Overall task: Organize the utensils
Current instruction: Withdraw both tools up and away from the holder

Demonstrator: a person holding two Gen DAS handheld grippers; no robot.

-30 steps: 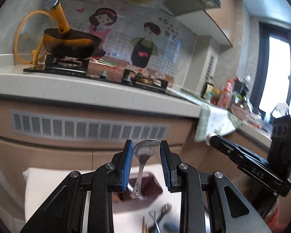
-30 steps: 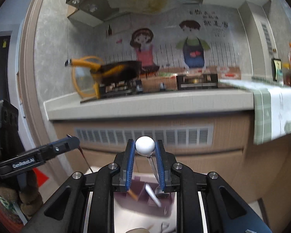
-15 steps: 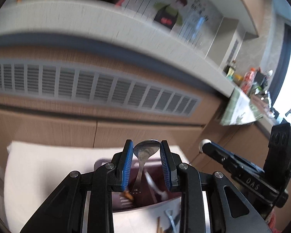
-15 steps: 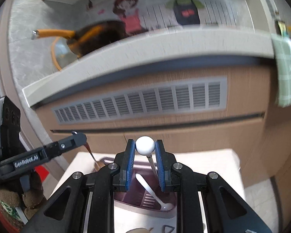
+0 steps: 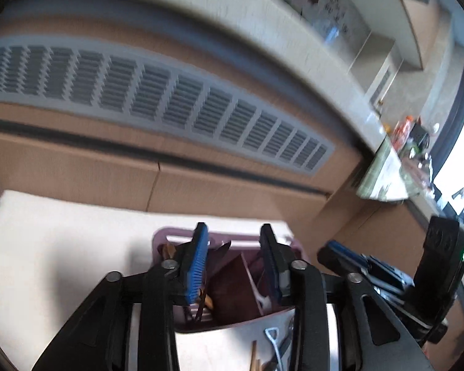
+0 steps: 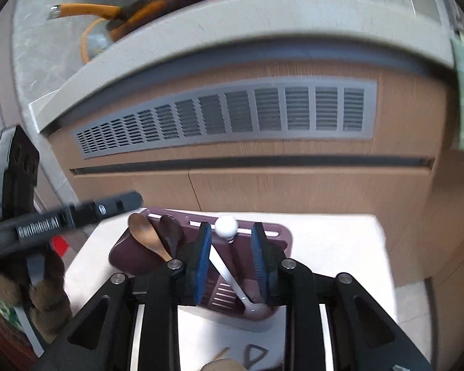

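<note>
A purple utensil holder (image 6: 280, 236) stands on a white table (image 6: 331, 247); it also shows in the left wrist view (image 5: 232, 281). My left gripper (image 5: 234, 264) is open and empty above it. My right gripper (image 6: 230, 261) is open above the holder. A ball-topped utensil (image 6: 226, 226) lies loose between the jaws, leaning in the holder beside a white spoon (image 6: 232, 278). Two wooden spoons (image 6: 148, 238) lean at the holder's left side.
Wooden cabinets with a grey vent grille (image 6: 232, 114) rise right behind the table. Loose utensils (image 5: 273, 340) lie on the table in front of the holder. The other gripper (image 6: 77, 216) reaches in from the left in the right wrist view.
Both grippers tilted down over the holder and opened. The metal spoon left my left gripper. The ball-topped utensil was let go by my right gripper and now rests in the holder.
</note>
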